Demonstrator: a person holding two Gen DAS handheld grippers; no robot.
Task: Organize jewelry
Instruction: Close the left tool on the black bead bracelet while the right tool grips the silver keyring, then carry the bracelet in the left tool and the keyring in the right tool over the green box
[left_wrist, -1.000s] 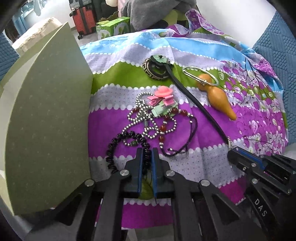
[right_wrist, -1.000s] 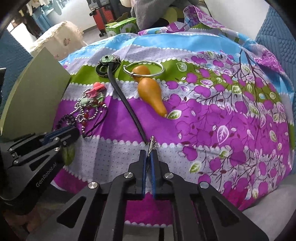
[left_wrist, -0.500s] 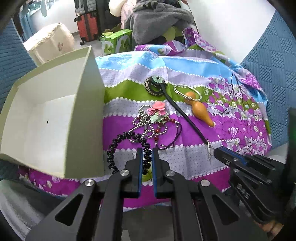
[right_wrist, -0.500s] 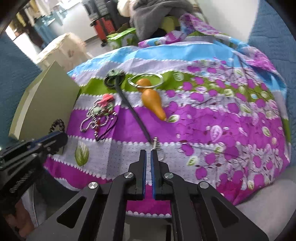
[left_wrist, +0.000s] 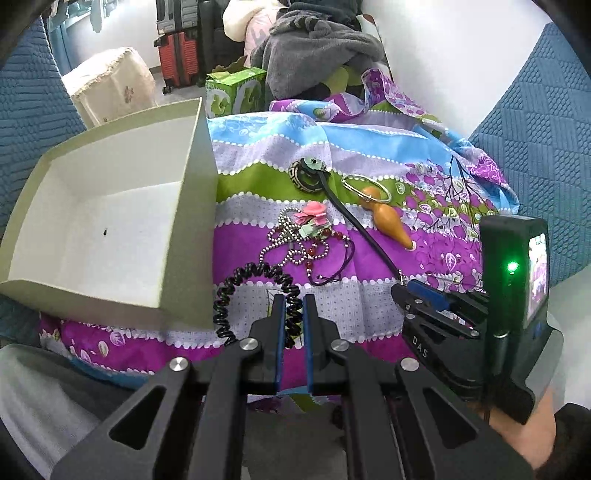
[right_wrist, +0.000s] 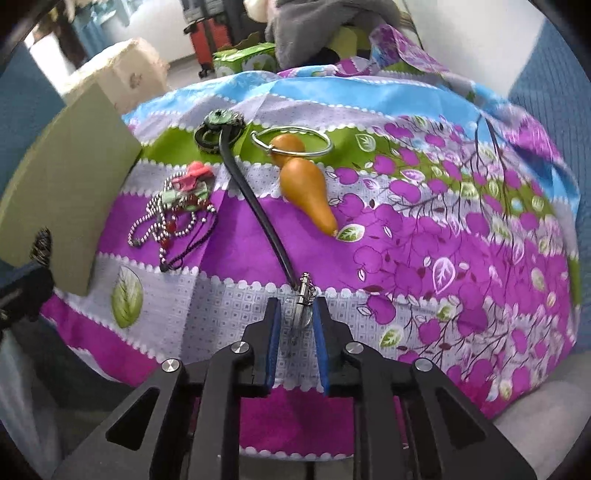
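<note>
My left gripper is shut on a black coiled bracelet, lifted off the cloth beside the open green box. My right gripper is open, its jaws on either side of the metal clasp of a black cord tied to a dark ring pendant. A bead-chain tangle with a pink bow, a silver bangle and an orange gourd lie on the cloth.
The colourful cloth covers a mounded surface between blue cushions. A grey garment, a green carton and red suitcases stand behind. The right gripper's camera body is at right.
Both grippers pulled back and up. The left lifted the black coiled bracelet off the cloth, and the box's inside came into view. The right gripper's jaws opened around the cord's clasp.
</note>
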